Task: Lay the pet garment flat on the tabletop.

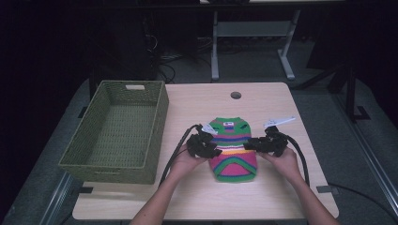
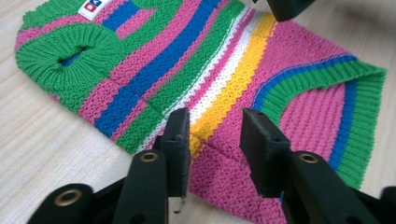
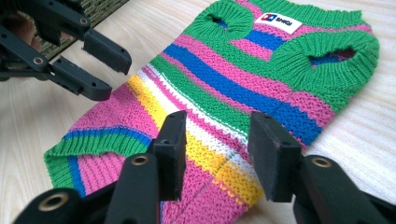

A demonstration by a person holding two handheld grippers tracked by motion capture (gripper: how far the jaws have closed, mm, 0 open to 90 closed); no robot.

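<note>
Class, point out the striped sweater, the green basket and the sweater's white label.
Striped sweater (image 1: 233, 150): high view, yellow stripe.
Green basket (image 1: 158, 123): high view, right wall.
White label (image 3: 277, 22): right gripper view, label's middle.

The knitted sweater (image 1: 232, 147) runs in stripes of green, pink, blue, white and yellow. The woven basket (image 1: 117, 136) is olive green, the worktop (image 1: 263, 98) pale wood, the jaws black.

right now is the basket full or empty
Empty. The high view looks straight into the green basket and shows only its bare woven floor; the striped sweater lies outside it on the table.
</note>
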